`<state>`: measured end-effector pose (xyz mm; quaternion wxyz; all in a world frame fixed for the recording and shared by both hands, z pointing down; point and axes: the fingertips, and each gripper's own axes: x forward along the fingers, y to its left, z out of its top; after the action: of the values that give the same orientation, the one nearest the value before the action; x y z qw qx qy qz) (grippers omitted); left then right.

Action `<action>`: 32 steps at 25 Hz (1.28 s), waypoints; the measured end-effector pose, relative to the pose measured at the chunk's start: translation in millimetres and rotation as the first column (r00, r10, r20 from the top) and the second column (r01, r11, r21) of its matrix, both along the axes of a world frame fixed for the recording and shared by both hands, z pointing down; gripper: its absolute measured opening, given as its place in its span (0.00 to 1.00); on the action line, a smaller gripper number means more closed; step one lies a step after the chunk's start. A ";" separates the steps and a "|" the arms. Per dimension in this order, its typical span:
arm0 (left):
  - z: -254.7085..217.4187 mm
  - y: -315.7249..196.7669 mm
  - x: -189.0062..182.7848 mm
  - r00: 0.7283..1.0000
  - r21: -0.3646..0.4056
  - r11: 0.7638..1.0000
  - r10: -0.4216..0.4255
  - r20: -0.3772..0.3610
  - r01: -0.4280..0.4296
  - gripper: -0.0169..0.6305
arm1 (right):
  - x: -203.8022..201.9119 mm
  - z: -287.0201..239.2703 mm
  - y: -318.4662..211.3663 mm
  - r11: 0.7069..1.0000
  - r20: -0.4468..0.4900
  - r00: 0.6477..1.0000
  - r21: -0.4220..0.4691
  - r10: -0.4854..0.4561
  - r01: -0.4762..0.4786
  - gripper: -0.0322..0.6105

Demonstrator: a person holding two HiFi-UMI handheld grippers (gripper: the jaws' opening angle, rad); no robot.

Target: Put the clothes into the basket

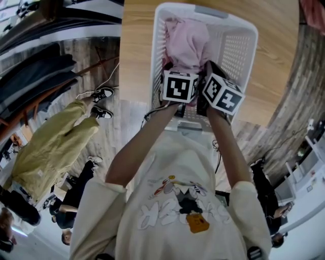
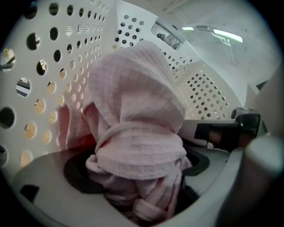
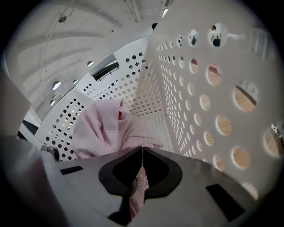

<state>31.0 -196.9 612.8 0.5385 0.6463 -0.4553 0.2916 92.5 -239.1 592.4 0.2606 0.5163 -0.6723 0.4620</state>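
The wooden table [image 1: 137, 40] carries the white basket [image 1: 238, 51], and your 2 grippers reach inside it. Your left gripper [image 2: 137, 186] stands spread, with the pink garment [image 2: 133, 106] bunched loosely between its jaws. Your right gripper [image 3: 141, 155] is pressed together, pinching 1 fold of that garment.

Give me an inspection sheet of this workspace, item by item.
Surface: light wooden table.
Job's things: white perforated basket standing on it; pink garment inside.
Clutter: reddish item at the table's far corner, cut off.
Grippers: left claw open, garment bunched between its jaws; right claw shut on a fold of garment.
Cables: thin cable on the floor beside the table.
Surroundings: bystander in a yellow-green coat; plank floor.
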 end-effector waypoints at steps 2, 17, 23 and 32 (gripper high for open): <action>-2.1 -0.3 2.1 1.000 0.001 1.000 -0.006 -0.024 0.006 0.77 | -0.3 -2.4 0.1 1.000 0.001 1.000 0.005 -0.001 0.001 0.09; -33.7 5.6 0.9 0.997 0.029 0.998 -0.063 -0.054 0.064 0.77 | 0.3 -36.3 -0.3 0.997 0.038 0.999 0.070 0.009 -0.012 0.09; -48.1 4.8 0.3 0.997 0.049 0.997 -0.062 -0.052 0.064 0.77 | 1.1 -51.9 0.2 0.995 0.061 0.998 0.093 0.018 -0.024 0.09; -64.8 5.2 -0.9 0.997 0.078 0.995 -0.062 -0.045 0.066 0.77 | 5.5 -72.2 6.1 0.992 0.064 0.998 0.126 0.025 -0.033 0.09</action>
<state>30.1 -191.7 548.0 0.5310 0.6582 -0.4755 0.2421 98.0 -233.0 520.2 0.1996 0.5271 -0.7003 0.4380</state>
